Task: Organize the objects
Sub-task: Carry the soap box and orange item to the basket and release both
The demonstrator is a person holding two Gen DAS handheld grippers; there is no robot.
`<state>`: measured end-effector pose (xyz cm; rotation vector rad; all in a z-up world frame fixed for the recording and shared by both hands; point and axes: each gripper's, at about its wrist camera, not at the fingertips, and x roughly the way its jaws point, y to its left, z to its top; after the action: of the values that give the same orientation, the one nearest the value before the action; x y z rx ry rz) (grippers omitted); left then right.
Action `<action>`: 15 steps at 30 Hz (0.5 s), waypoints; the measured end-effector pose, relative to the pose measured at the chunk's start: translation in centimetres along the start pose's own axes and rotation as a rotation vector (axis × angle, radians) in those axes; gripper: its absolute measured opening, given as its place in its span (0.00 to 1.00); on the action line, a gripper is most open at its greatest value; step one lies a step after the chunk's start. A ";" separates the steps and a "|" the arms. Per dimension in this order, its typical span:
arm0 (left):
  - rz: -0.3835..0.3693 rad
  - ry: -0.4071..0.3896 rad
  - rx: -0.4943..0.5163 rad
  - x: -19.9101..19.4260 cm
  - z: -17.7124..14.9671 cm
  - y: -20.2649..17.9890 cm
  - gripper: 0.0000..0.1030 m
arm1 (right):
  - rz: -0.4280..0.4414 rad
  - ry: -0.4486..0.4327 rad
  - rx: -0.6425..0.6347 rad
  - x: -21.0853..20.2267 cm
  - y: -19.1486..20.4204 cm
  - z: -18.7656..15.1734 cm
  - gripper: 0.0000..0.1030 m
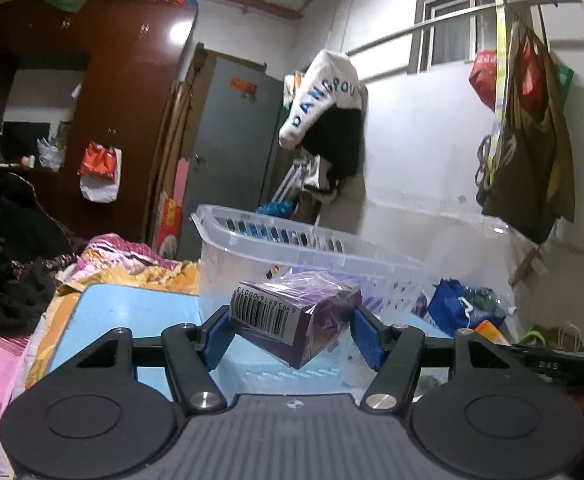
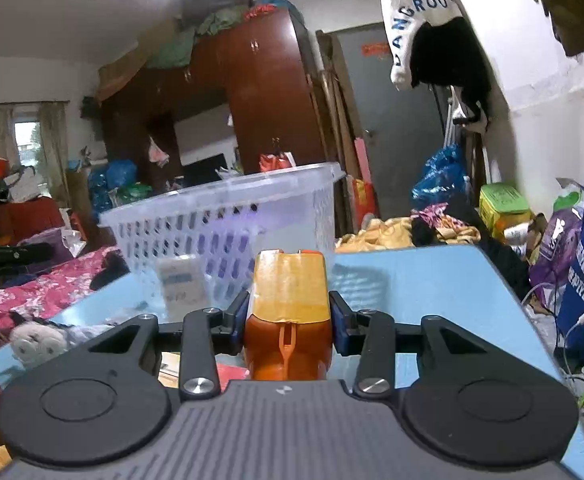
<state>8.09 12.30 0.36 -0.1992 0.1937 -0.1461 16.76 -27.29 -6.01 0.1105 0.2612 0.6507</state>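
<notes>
My left gripper [image 1: 290, 330] is shut on a purple box [image 1: 296, 320] in clear wrap with a barcode label, held tilted above the light blue table [image 1: 132, 312]. Just beyond it stands a translucent white slotted basket [image 1: 292, 248]. In the right wrist view my right gripper [image 2: 288, 320] is shut on an orange bottle [image 2: 288, 312] with a yellow label, lifted over the blue table [image 2: 432, 280]. The same basket [image 2: 220, 216] stands ahead and slightly left; a white packet [image 2: 182, 284] shows through its wall.
A bed with pink and yellow bedding [image 1: 132, 260] lies left of the table. A brown wardrobe [image 1: 124, 100] and grey door [image 1: 232, 140] stand behind. Bags [image 2: 580, 264] crowd the table's right side. A white stuffed toy [image 2: 36, 340] lies by the table's near left corner.
</notes>
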 end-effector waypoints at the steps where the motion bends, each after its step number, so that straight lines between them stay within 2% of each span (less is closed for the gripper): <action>1: 0.006 -0.011 -0.001 -0.3 0.1 -0.2 0.65 | -0.002 -0.010 -0.009 -0.3 0.2 0.3 0.43; 9: 0.049 -0.122 0.021 -2.7 3.2 -2.9 0.65 | 0.010 -0.064 -0.110 -0.9 2.1 4.7 0.43; 15: 0.099 -0.106 0.103 0.0 7.8 -5.3 0.65 | 0.005 -0.039 -0.215 3.0 4.5 9.9 0.42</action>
<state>9.06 8.58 8.95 -0.0940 0.0898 -0.0463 19.13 -22.14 3.75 -0.0821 0.1518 0.6772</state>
